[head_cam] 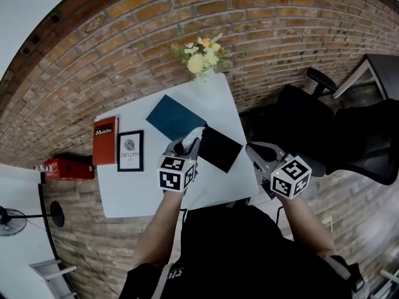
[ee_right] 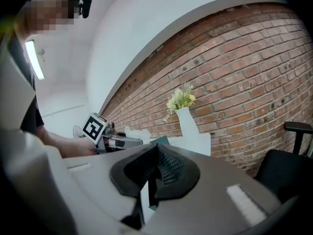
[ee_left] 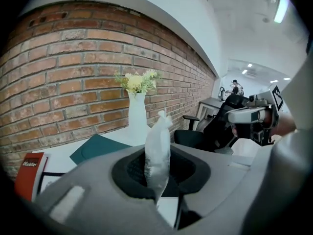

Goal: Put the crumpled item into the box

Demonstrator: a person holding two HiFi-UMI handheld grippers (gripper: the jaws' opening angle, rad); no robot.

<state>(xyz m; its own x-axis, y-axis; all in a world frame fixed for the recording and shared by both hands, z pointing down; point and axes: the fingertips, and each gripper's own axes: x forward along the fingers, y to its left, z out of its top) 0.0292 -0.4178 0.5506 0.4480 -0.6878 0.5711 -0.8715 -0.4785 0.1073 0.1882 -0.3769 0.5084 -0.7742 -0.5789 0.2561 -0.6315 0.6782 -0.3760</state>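
Observation:
My left gripper [head_cam: 185, 147] is shut on a white crumpled item [head_cam: 192, 135] that sticks up from between its pads. In the left gripper view the crumpled item [ee_left: 158, 136] stands upright in the jaws of the left gripper [ee_left: 157, 155]. It hangs over the white table [head_cam: 143, 192] at the near edge of a black box [head_cam: 219, 148]. A dark teal flat panel [head_cam: 173, 118] lies just behind the box. At the table's right edge my right gripper [head_cam: 255, 149] is beside the box; the right gripper [ee_right: 155, 161] has its jaws together with nothing between them.
A white vase of flowers [head_cam: 203, 64] stands at the table's far edge by the brick wall. A red book [head_cam: 105, 141] and a framed print [head_cam: 130, 150] lie at the left. A black office chair [head_cam: 308, 120] stands to the right of the table.

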